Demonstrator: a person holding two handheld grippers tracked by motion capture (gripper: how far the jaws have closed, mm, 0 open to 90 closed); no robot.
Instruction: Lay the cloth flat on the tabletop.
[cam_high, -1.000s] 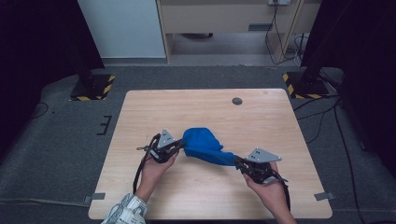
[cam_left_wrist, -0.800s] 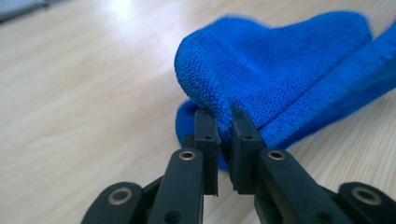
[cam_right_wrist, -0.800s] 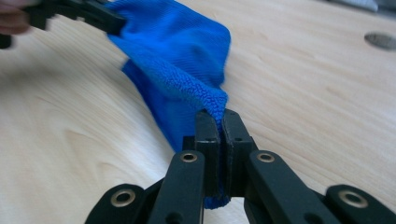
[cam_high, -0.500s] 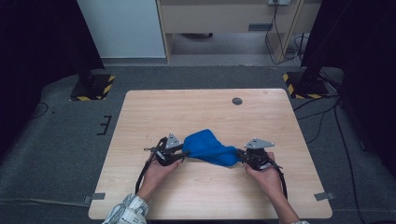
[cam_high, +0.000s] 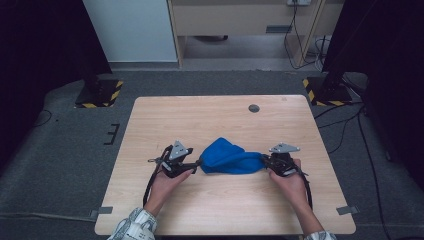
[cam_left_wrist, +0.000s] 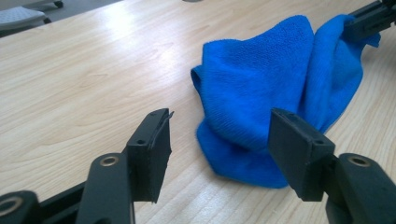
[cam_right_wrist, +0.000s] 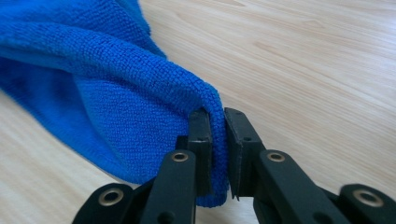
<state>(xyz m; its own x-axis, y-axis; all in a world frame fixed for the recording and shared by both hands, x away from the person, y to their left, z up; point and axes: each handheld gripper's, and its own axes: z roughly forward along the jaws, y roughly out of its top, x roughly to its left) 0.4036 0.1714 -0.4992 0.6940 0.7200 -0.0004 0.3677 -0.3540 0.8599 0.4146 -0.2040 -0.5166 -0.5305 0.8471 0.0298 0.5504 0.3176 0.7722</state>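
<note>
A blue cloth (cam_high: 230, 157) lies bunched on the wooden table (cam_high: 200, 115), between my two grippers. My left gripper (cam_high: 197, 164) sits at its left end. In the left gripper view its jaws (cam_left_wrist: 222, 123) stand open, having just been opening, with the cloth (cam_left_wrist: 261, 84) lying loose just beyond the pads and nothing pressed between them. My right gripper (cam_high: 264, 161) is at the cloth's right end. In the right gripper view its pads (cam_right_wrist: 218, 119) still pinch a folded edge of the cloth (cam_right_wrist: 93, 70), though the jaws have just been opening slightly. The right gripper's jaws (cam_left_wrist: 369, 18) also appear far off.
A small dark round hole (cam_high: 254, 108) sits in the table near its far edge. Two dark stands with yellow-and-black striped bases (cam_high: 100, 92) (cam_high: 325, 90) flank the table's far corners. Bare wood lies all around the cloth.
The left jaws have opened and let go of the cloth's left end. The right gripper has moved inward and down with its end, and the cloth has settled onto the table.
</note>
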